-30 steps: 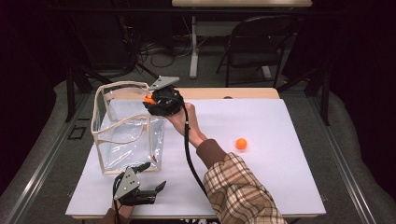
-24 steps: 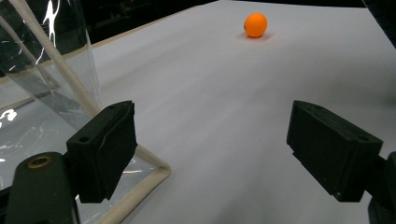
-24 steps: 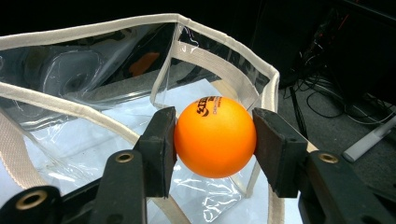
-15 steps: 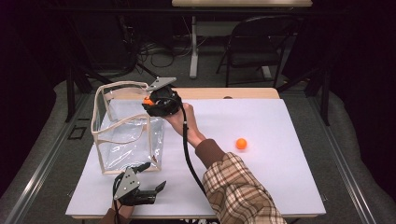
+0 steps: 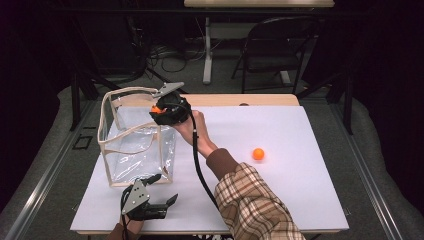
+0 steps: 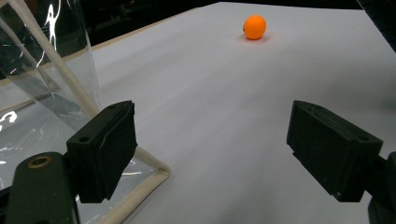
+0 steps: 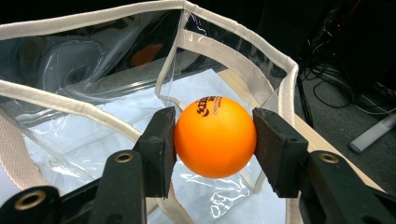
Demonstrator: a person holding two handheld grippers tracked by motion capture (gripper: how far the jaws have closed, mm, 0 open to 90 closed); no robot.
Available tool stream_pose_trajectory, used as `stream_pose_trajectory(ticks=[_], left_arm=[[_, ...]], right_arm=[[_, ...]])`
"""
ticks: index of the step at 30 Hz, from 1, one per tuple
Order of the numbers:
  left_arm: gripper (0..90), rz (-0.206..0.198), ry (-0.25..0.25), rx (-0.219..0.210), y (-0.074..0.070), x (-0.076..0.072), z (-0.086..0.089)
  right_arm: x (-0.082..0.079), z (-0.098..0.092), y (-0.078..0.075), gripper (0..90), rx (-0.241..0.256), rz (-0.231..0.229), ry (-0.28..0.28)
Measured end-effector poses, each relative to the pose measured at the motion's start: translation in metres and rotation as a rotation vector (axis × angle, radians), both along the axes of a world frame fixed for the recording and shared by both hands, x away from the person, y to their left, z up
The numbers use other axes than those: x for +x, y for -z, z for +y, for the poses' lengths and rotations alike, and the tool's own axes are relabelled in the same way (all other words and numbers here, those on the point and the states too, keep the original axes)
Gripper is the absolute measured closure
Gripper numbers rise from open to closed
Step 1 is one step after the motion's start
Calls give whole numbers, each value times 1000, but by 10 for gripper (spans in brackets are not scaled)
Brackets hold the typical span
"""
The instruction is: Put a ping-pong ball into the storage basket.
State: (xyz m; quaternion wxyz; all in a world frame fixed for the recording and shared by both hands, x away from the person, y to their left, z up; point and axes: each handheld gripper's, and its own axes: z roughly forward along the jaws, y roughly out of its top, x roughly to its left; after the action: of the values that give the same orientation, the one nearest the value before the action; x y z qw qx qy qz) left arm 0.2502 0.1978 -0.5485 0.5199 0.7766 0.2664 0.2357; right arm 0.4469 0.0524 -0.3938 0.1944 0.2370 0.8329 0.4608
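The right gripper (image 5: 159,111) hung over the open top of the clear plastic bag (image 5: 135,150), at the bag's far right corner as the high view showed it, with the person's right hand (image 5: 189,126) behind it and a plaid sleeve (image 5: 250,205) running back to the near edge of the table. Its two black jaws were closed on an orange table-tennis ball (image 7: 215,136), one pad pressed to each side, with dark printed lettering on the ball's upper face. In the right gripper view the ball sat above the bag's mouth, inside the line of the cream fabric rim (image 7: 243,46), and the white table (image 5: 280,190) showed through the bag's transparent walls below. The bag stood upright on the left part of the table, its cream-trimmed edges holding it in a box shape. The left gripper (image 5: 155,192) rested low at the near edge of the table, just in front of the bag's near bottom corner, its jaws spread wide apart with nothing between them. In the left gripper view that cream corner trim (image 6: 140,186) lay just beside the left-hand jaw. A second orange ball (image 5: 258,154) lay alone on the bare white surface, well to the right of the bag and apart from both grippers.
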Motion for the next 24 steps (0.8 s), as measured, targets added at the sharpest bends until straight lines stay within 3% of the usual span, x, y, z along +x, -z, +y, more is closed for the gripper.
stream_pose_trajectory(ticks=[10, 24], left_arm=[[160, 1, 0, -1, 0, 0, 0], [161, 2, -2, 1, 0, 0, 0]], right_arm=[[2, 3, 3, 469, -3, 21, 3], [-2, -29, -1, 194, 49, 58, 2]])
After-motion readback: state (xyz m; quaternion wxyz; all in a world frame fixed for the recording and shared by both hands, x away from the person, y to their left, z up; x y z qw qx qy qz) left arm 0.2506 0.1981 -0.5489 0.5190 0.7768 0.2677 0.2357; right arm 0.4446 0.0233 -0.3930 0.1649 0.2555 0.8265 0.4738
